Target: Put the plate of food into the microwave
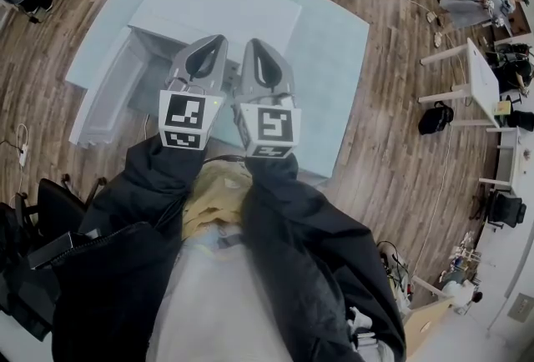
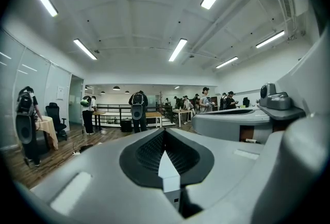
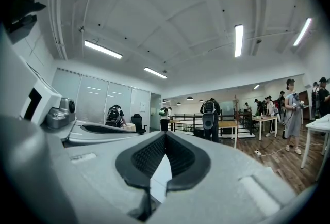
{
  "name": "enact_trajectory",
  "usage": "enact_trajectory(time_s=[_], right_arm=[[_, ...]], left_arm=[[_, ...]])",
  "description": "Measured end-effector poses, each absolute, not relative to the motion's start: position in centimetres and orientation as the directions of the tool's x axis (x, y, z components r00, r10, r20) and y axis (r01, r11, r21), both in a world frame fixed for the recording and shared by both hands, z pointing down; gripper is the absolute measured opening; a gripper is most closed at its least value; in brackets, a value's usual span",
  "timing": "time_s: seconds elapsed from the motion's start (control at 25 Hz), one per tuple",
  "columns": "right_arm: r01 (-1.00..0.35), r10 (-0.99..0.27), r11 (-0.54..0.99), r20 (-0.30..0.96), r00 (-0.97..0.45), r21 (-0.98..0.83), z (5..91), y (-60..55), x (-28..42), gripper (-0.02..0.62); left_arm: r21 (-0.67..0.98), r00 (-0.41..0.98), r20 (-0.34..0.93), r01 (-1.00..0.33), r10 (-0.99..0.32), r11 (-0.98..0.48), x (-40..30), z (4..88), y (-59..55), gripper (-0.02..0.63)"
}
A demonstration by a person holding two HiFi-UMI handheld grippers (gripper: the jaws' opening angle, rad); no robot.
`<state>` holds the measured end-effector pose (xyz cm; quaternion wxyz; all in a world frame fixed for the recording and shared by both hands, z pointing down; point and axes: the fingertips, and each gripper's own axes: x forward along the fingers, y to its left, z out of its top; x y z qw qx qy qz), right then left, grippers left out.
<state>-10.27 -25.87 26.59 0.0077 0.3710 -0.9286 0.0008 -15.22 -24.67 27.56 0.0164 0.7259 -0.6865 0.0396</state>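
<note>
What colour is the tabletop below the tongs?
Pale blue-green. The table shows best in the head view.

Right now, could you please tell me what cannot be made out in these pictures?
- Plate of food: seen in no view; in the head view the left gripper and right gripper cover part of the table.
- Microwave inside: head view looks down from above; grippers overlap it.
- Gripper views: aimed across the room, table out of frame.

I hold my left gripper [image 1: 215, 42] and right gripper [image 1: 254, 45] level and just beside each other, close before my chest on dark-sleeved forearms [image 1: 157, 167], both pointing forward, each with jaws pressed fully together and empty.
</note>
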Motion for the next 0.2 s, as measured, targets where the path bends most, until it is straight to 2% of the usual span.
enact_trajectory(time_s=[0.2], right_arm=[[-0.693,-0.693,0.721,0.0,-0.721,0.001,26.62,-25.97,-10.11,-0.006]], left_arm=[[-0.029,0.054,0.084,-0.998,-0.995,-0.057,-15.15,27.95,-24.56,0.002]])
